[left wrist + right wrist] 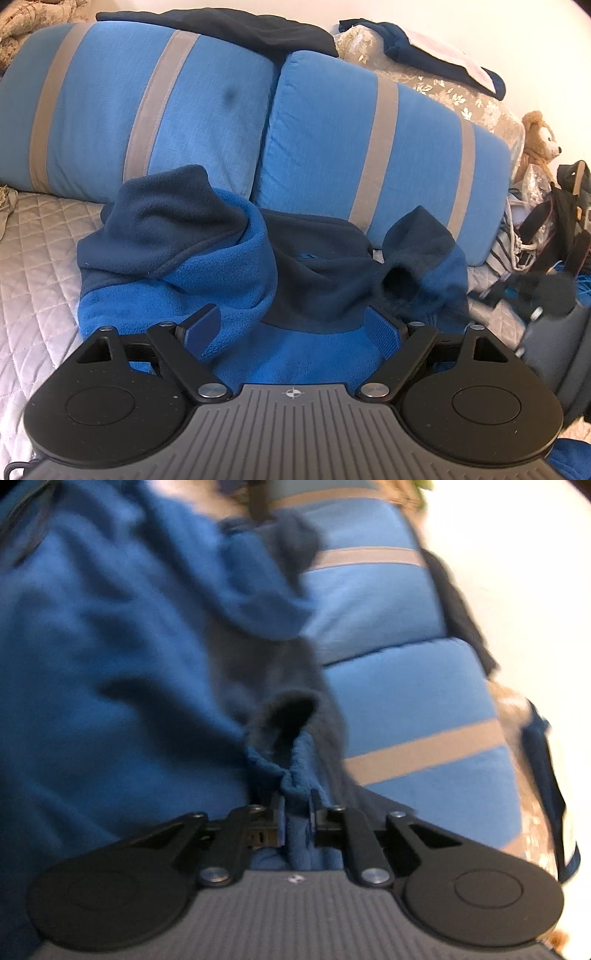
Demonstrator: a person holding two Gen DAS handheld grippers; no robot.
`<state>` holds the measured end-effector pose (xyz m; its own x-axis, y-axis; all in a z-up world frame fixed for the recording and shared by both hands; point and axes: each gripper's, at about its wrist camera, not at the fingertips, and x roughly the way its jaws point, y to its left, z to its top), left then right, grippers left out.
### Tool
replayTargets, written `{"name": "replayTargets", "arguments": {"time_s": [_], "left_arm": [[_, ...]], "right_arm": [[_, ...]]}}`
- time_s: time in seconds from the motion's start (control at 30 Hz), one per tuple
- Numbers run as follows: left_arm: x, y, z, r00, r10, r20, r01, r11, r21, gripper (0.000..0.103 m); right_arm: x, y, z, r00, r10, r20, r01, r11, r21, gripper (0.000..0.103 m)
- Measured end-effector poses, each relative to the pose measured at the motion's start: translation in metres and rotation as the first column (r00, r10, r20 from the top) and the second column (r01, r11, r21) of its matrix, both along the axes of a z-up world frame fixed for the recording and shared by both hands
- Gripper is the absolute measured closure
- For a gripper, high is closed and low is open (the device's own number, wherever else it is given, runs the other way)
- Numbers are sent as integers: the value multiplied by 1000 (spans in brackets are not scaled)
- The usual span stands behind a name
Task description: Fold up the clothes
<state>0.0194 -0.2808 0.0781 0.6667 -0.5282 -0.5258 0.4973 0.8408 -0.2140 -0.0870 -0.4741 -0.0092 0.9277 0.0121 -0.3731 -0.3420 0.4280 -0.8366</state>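
Two-tone blue fleece garment [177,258], bright blue body with navy collar and cuffs, lying crumpled on the quilted grey bed cover [33,266], its far edge against two blue pillows with grey stripes [147,110]. My left gripper [291,328] hovers over the near part of the fleece with its jaws spread wide, the blue-padded fingers [201,328] flanking bright blue fabric without pinching it. My right gripper [295,812], seen in a motion-blurred view, has its jaws drawn in on a bunched fold of the fleece [110,646] just below a navy cuff opening [291,709], the fabric squeezed between the pads. Far behind the pillows lies a dark garment [236,26]; at far right, a plush bear [543,136] and a clutter of bags [554,229].
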Motion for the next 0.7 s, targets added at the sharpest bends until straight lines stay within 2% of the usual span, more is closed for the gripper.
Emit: {"name": "replayTargets", "arguments": {"time_s": [0.1, 0.17, 0.2, 0.33, 0.5, 0.6, 0.67, 0.7], "left_arm": [[0, 0, 0, 1000, -2, 3, 2, 1000, -2, 17], [-1, 1, 1, 1000, -5, 7, 5, 1000, -6, 17], [-2, 1, 1, 1000, -6, 9, 6, 1000, -10, 17], [-4, 2, 4, 1000, -12, 23, 12, 1000, -28, 17], [-8, 2, 8, 999, -21, 43, 24, 998, -52, 17], [-10, 4, 10, 998, -25, 53, 29, 997, -67, 17], [-10, 5, 12, 998, -26, 56, 31, 996, -84, 17], [-10, 6, 13, 998, -26, 56, 31, 995, -93, 17]], "right_arm": [[4, -18, 38, 996, -83, 25, 78, 985, 157, 92], [7, -38, 68, 987, -155, 34, 139, 949, 284, 92], [10, -51, 85, 980, -198, 29, 175, 915, 362, 92], [11, -117, 146, 937, -349, -17, 280, 721, 634, 92], [-17, -214, 206, 858, -509, -74, 324, 422, 847, 92], [-63, -279, 226, 778, -620, -99, 322, 259, 911, 92], [-97, -318, 224, 708, -694, -130, 332, 165, 929, 92], [-117, -339, 219, 663, -734, -150, 341, 117, 933, 92]]}}
